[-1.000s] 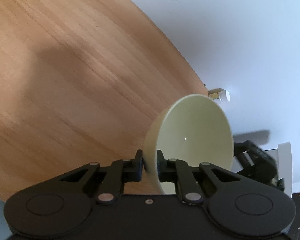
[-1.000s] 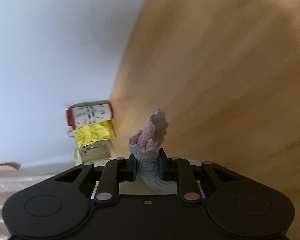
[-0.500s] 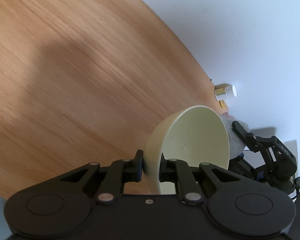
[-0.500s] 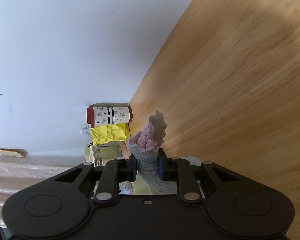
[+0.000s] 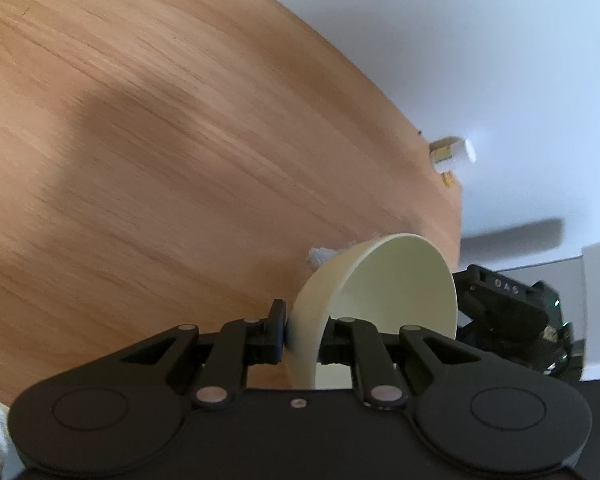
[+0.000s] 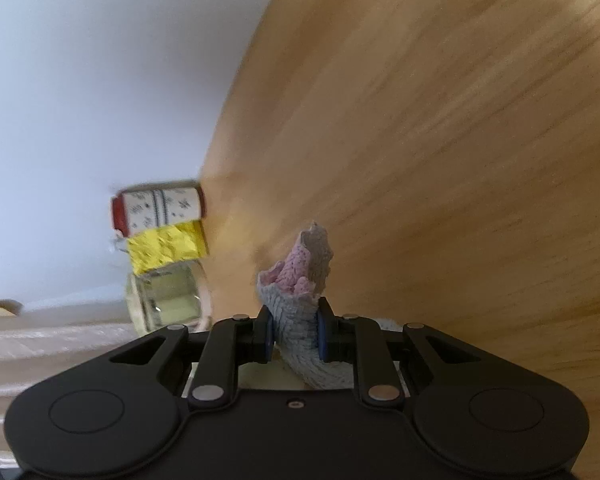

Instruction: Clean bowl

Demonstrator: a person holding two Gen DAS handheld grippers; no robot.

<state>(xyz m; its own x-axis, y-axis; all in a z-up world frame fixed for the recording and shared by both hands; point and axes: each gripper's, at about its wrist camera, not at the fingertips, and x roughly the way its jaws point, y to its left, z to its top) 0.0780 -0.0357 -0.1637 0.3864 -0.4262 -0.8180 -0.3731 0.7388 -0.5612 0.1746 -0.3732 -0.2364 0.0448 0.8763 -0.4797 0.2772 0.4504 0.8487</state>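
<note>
Holding the bowl [image 5: 384,292] by its rim, my left claw [image 5: 304,330] has one finger outside the wall and the other inside the hollow, both pressed tight on the thin edge. The bowl hangs tipped on its side above the wooden table [image 5: 180,140], low and right of centre in the left view, its pale green mouth turned toward the right. My right claw [image 6: 294,334] is pinched on a knitted grey and pink cloth [image 6: 300,280], whose bunched tip sticks out ahead of the fingers.

I judge the bowl stiff, smooth and fairly light, probably glazed or hard plastic, so it could slip or swivel in a rim pinch once the cloth pushes against it. It may chip if dropped on the wood. The rim is the only place two narrow fingers can bite, and a hold low on the wall would resist twisting better. The cloth is soft and limp, bending to the curve; gripping close to its tip keeps it from flopping. A grey scrap [image 5: 320,255] shows just behind the bowl's far edge, likely cloth.
</note>
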